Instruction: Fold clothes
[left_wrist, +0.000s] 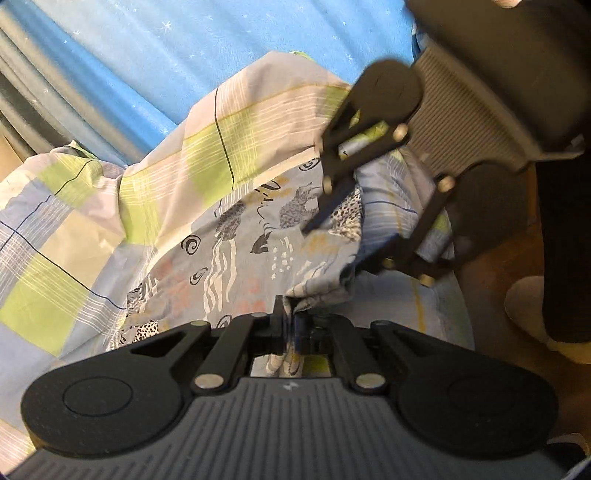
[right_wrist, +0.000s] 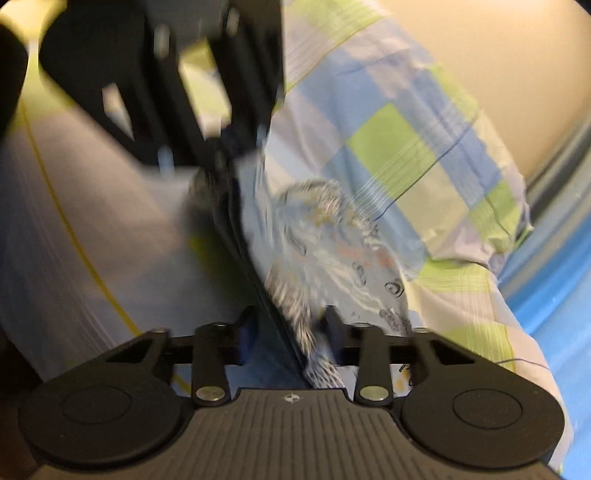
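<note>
The garment is light blue cloth printed with grey animals and swirls, lying rumpled on a checked cover. At the bottom of the left wrist view my left gripper is shut on the garment's near edge, a fold bunched between its fingers. From the upper right my right gripper reaches down onto the same cloth. In the blurred right wrist view the right gripper stands open, a raised fold of the garment running between its spread fingers. The left gripper shows there as a dark blur at top left.
A checked cover in green, blue and beige lies under and behind the garment. Beyond it is a bright blue starred blanket. A person's dark trouser leg and foot stand on brown floor at the right.
</note>
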